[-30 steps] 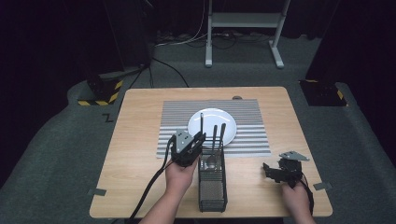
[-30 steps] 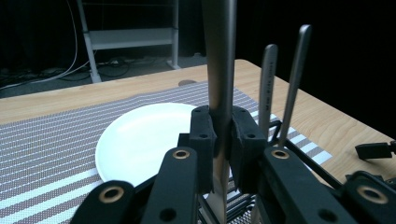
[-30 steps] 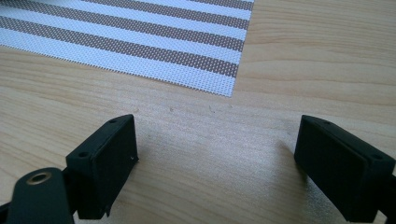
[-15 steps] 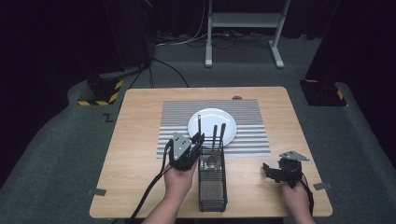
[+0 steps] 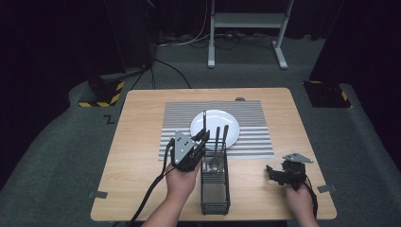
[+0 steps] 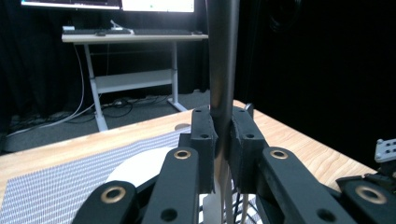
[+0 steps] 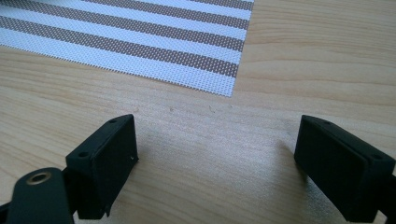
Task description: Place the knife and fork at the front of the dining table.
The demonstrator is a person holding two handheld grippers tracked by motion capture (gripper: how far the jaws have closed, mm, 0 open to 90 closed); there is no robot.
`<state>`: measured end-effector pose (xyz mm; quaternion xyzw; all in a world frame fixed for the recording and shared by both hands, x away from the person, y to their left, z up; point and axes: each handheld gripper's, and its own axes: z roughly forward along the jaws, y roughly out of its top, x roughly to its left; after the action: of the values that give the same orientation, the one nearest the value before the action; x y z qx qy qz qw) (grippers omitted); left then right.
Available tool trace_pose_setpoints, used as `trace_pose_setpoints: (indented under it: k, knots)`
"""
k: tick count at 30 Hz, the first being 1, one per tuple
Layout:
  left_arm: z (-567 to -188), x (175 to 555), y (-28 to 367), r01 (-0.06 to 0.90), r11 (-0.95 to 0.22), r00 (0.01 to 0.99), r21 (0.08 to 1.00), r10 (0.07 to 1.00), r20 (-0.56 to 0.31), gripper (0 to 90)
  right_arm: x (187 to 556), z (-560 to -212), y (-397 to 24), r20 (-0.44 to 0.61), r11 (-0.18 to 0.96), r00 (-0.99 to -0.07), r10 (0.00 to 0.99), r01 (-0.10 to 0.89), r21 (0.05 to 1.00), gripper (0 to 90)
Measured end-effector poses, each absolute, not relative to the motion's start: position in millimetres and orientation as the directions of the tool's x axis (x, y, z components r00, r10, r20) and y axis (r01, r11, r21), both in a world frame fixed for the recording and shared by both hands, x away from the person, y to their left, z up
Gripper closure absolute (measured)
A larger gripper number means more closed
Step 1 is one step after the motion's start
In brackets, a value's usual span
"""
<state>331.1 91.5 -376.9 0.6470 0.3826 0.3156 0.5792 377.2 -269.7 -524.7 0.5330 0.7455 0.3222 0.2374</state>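
While the left hand-held gripper point(image 5: 202, 138) is pinching the dark handle of a utensil point(image 6: 221, 70) just below the centre of the high view, that utensil is standing upright above the black wire caddy point(image 5: 215, 189), with 2 more utensils waiting inside. The step in hand looks like lifting it clear; next, it likely needs carrying toward the white plate point(image 5: 215, 124) on the striped mat point(image 5: 246, 137). The right hand-held gripper point(image 7: 217, 158) is resting spread and empty over the bench point(image 5: 142, 118), lower right.

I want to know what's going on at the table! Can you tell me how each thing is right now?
Left hand-held gripper: shut on the utensil handle.
Utensil handle: upright, clamped.
Right hand-held gripper: open, nothing held.
Mesh caddy: standing, two more utensils inside.
Plate: bare, on the striped mat.
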Motion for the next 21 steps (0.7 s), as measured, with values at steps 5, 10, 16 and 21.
trace_pose_setpoints:
  k: [5, 10, 16, 21]
  knots:
    - [-362, 326, 93, 0.101, -0.026, 0.521, 0.995, 0.853, -0.031, 81.3, 377, -525, -270, -0.011, 0.224, -0.319, 0.948, 0.642, 0.733, 13.0]
    - [-347, 321, 95, 0.071, -0.019, 0.53, 0.997, 0.848, -0.021, 81.4, 377, -525, -270, -0.011, 0.225, -0.319, 0.948, 0.643, 0.732, 13.0]
    - [-333, 318, 102, 0.049, 0.002, 0.533, 0.999, 0.846, -0.028, 81.4, 377, -525, -270, -0.011, 0.225, -0.319, 0.948, 0.643, 0.732, 13.0]
    - [-325, 316, 107, 0.036, 0.009, 0.527, 0.999, 0.849, -0.027, 81.4, 377, -525, -270, -0.011, 0.225, -0.319, 0.948, 0.643, 0.732, 13.0]
